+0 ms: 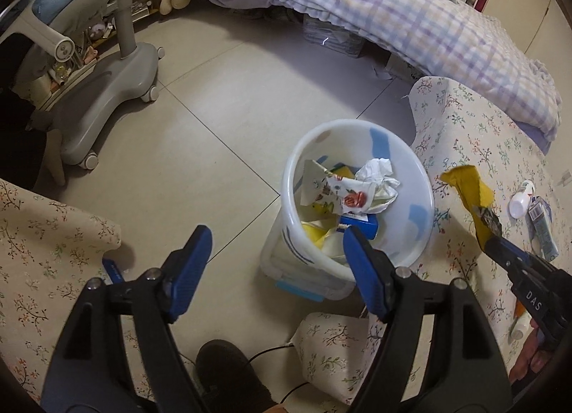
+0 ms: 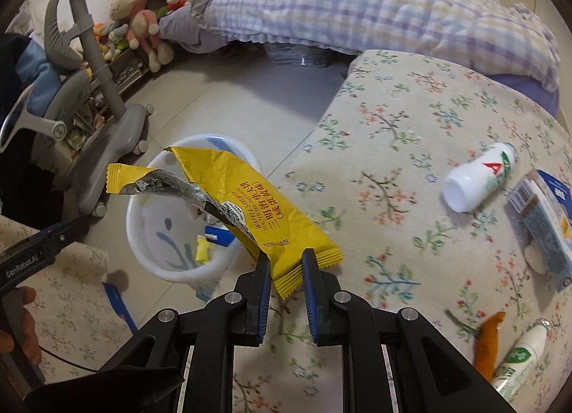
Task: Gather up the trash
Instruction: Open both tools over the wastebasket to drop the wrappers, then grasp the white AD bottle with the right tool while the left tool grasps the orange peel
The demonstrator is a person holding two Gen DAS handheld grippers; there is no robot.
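My right gripper [image 2: 285, 262] is shut on a torn yellow snack wrapper [image 2: 250, 205] and holds it up over the edge of the floral table, beside the white trash bin [image 2: 141, 245]. The wrapper [image 1: 472, 191] and right gripper [image 1: 491, 234] also show in the left wrist view. My left gripper [image 1: 275, 234] is open and empty, hovering above the floor just left of the bin [image 1: 289, 177], which holds crumpled paper and packaging [image 1: 357, 191].
On the floral tablecloth [image 2: 393, 119] lie a white bottle [image 2: 479, 177], a blue-and-white carton [image 2: 543, 223], an orange scrap [image 2: 489, 341] and a white-green bottle [image 2: 522, 352]. A grey wheeled chair base [image 1: 107, 91] and a bed [image 1: 393, 1] stand beyond. My shoe [image 1: 228, 373] is below.
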